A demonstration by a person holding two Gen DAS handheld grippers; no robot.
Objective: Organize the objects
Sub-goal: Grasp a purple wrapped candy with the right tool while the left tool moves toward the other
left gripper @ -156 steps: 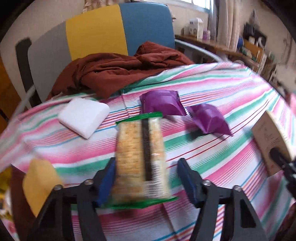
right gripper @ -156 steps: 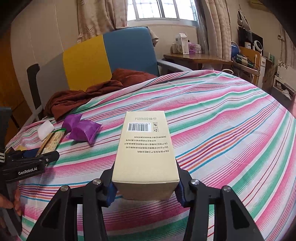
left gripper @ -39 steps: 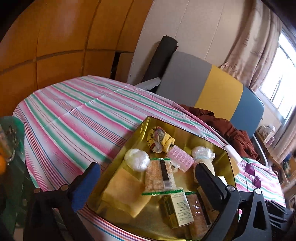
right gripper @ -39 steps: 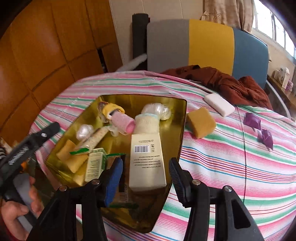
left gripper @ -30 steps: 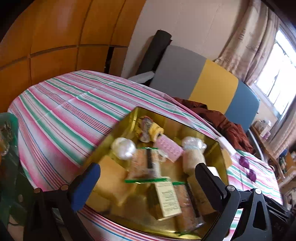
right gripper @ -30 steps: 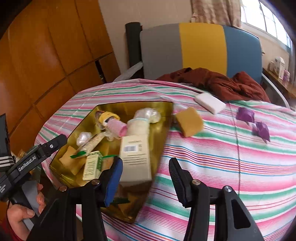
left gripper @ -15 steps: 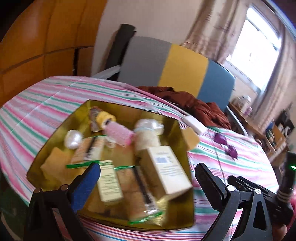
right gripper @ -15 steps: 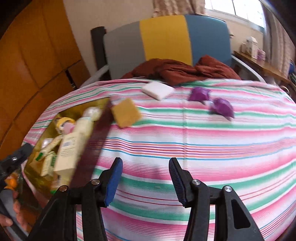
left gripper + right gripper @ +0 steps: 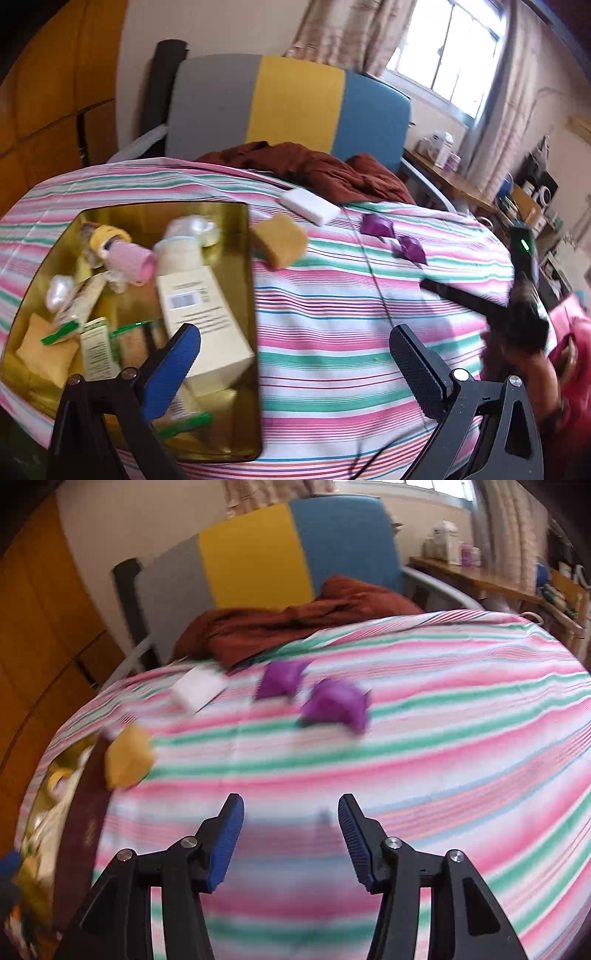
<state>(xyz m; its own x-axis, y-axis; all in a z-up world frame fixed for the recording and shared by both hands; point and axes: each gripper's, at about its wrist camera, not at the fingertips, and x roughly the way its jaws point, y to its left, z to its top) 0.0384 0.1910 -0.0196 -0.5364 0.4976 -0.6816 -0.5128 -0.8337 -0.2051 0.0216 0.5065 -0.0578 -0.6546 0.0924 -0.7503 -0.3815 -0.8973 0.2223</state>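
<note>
The gold tray (image 9: 243, 258) on the striped tablecloth (image 9: 332, 332) is seen already loaded with the beige barcoded box (image 9: 201, 317), cracker packs, a pink roller (image 9: 129, 262) and other small items, so most of the sorting is judged done. Four things are left outside it: the yellow sponge (image 9: 280, 240) just beside the tray's rim, the white block (image 9: 310, 203) further back, and two purple packets (image 9: 334, 705) near mid-table. The left gripper (image 9: 295, 354) is spread wide and empty above the tray's near corner, while the right gripper (image 9: 291, 834) is parted with nothing between its pads, its jaws having just been opening, and is aimed toward the purple packets.
</note>
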